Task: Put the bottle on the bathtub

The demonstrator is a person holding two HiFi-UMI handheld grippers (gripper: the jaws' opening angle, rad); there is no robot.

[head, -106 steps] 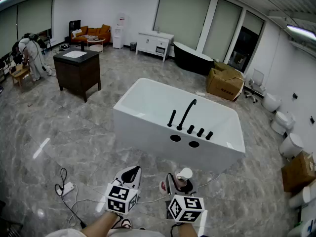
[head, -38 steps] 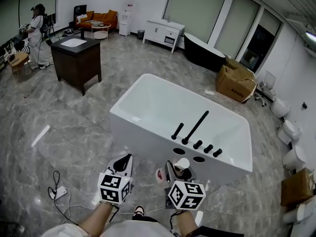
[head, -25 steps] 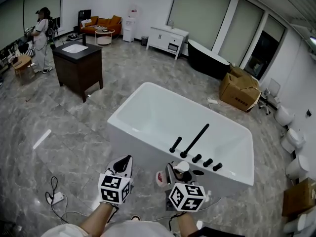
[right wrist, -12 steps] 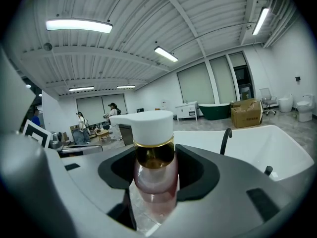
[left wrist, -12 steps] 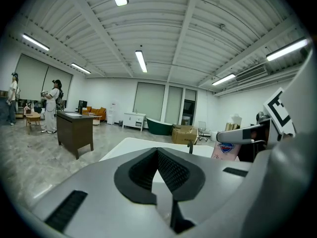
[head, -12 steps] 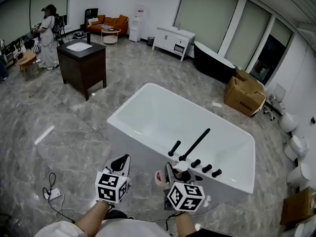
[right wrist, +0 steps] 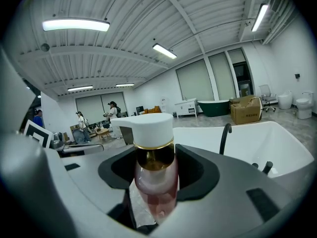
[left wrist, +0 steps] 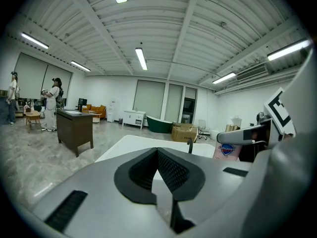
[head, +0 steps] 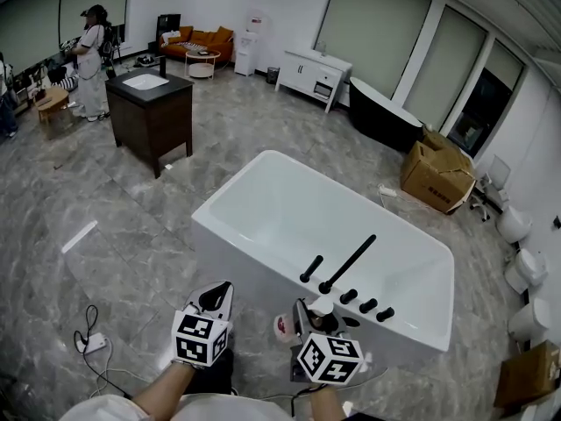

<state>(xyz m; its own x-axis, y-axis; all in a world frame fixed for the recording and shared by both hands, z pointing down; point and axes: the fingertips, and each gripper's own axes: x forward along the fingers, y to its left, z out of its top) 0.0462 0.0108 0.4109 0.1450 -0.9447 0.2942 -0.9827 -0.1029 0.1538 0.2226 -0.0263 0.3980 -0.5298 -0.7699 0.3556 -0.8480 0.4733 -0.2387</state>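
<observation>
So the tub (head: 230,244) sits mid-floor, with the faucet (head: 347,263) on its near right rim. Both grippers are just near of that rim: left gripper (head: 217,296) off to the left, right gripper (head: 307,319) with the bottle (head: 322,307) in its jaws. Cabinet (head: 151,112) far left, box (head: 436,175) far right, toilets (head: 515,224) further right.

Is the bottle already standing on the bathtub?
No, the pump bottle is clamped between the jaws of the right gripper, not resting on the white bathtub.
</observation>
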